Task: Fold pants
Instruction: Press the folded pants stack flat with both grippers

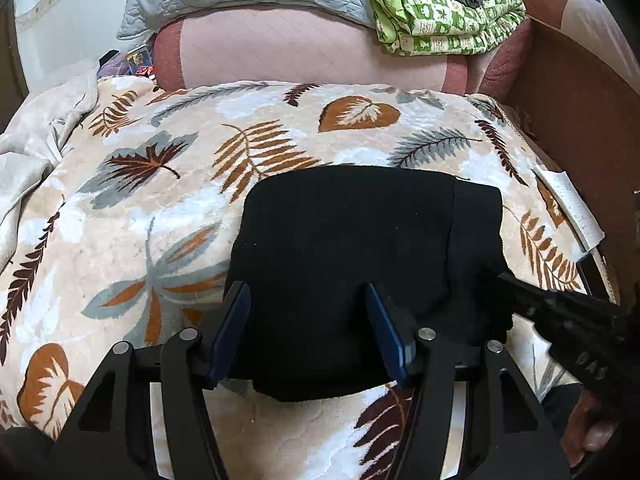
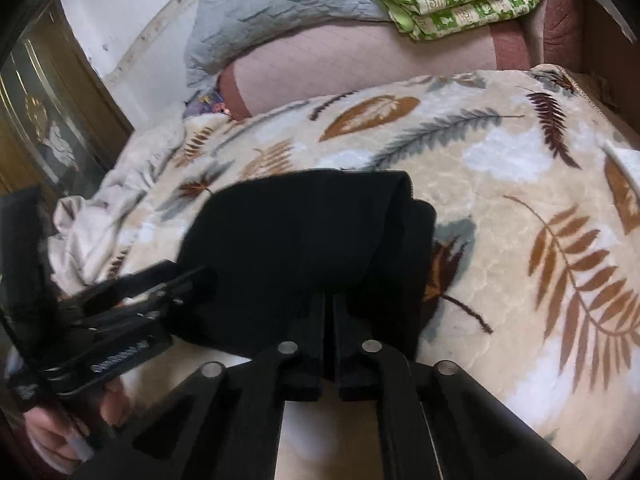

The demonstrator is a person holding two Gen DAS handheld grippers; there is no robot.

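Left gripper [image 1: 308, 320]: blue-padded jaws spread wide, near hem of pants [image 1: 360, 272] lying between and beneath them, nothing pinched. Right gripper [image 2: 328, 312]: jaws pressed nearly together over the near edge of the same cloth, probably nipping it, though the contact itself is hidden in black on black. Pants: black, soft knit, folded to a compact slab of several layers, resting on leaf-print blanket [image 1: 140, 208] ahead of both sets of jaws; thicker rolled fold toward the right side. Handling, by judgement: light, limp, no stiffness, layers prone to slide apart and droop if lifted by one point. Best hold: near corners, through all layers at once, both jaws taking the full stack.
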